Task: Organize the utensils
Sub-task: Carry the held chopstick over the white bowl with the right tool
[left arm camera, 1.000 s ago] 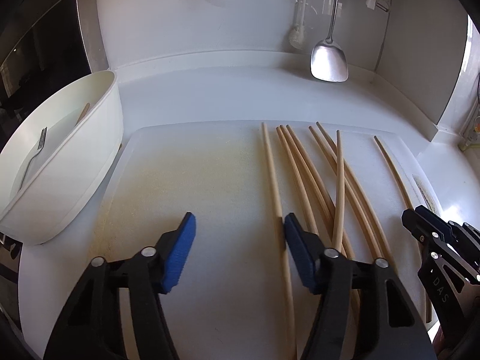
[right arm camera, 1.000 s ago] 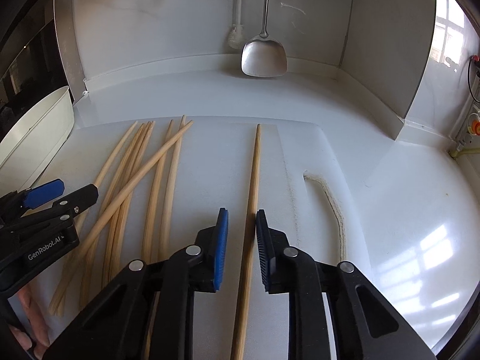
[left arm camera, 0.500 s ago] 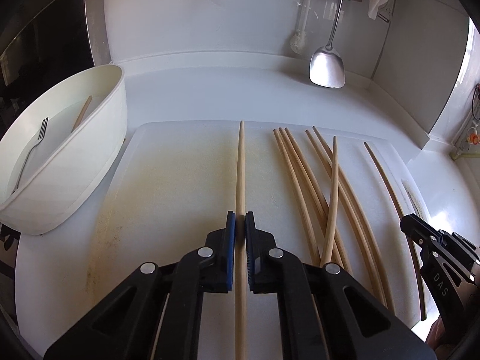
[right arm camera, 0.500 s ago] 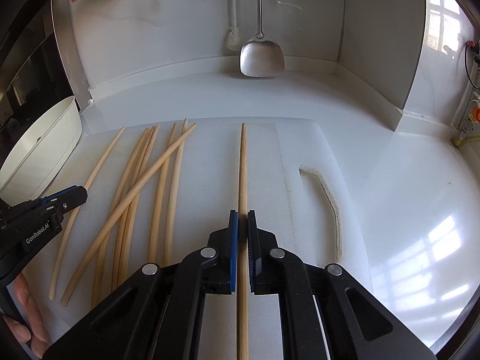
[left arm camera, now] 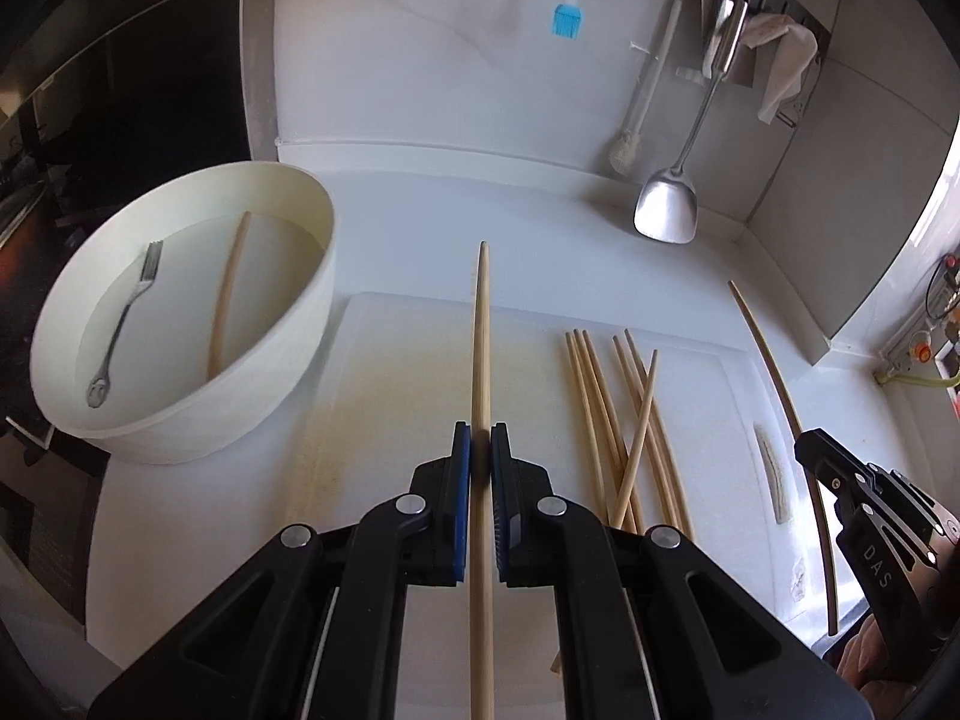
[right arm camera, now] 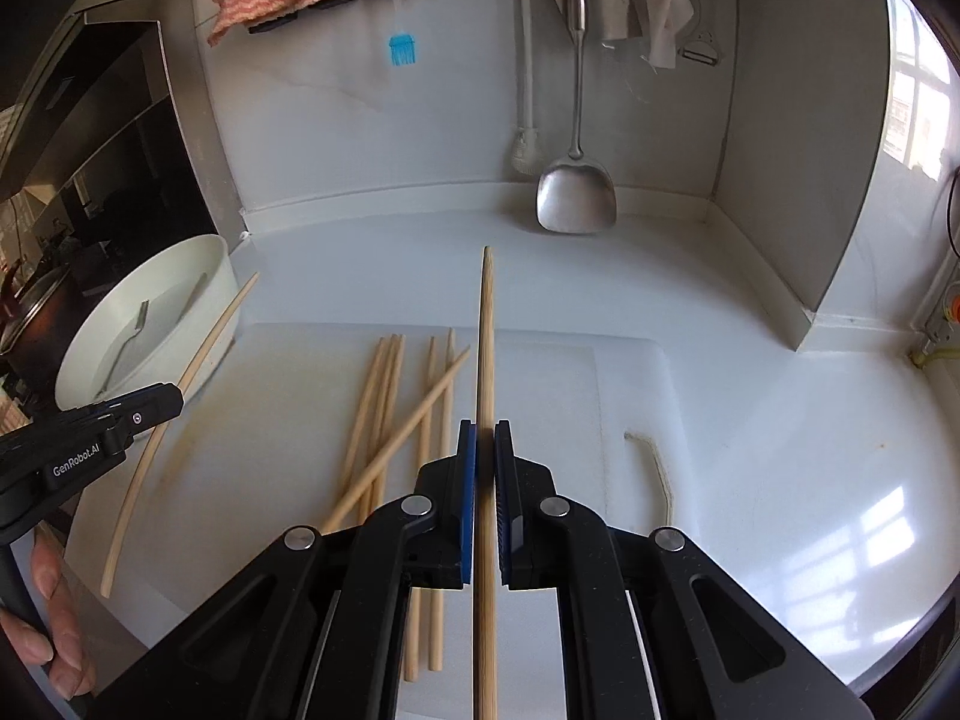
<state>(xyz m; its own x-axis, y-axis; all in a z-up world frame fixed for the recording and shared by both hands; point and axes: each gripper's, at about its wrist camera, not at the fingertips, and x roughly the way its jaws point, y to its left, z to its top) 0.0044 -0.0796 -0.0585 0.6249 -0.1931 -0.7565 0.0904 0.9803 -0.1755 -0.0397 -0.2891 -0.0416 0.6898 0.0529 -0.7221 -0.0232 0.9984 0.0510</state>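
— What do we see on the left?
— A white bowl point(left arm camera: 180, 324) with a fork point(left arm camera: 123, 324) and one stick inside. Our left gripper point(left arm camera: 480, 468) pinches one chopstick point(left arm camera: 482, 360) above the board point(left arm camera: 390, 390).
— And on the right?
— Loose chopsticks point(right arm camera: 396, 420) lie on the board. Our right gripper point(right arm camera: 485, 468) pinches another stick point(right arm camera: 485, 348).

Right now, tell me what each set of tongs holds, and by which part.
Left tongs: one wooden chopstick, gripped along its shaft, tip pointing forward. Right tongs: another chopstick, also gripped along the shaft.
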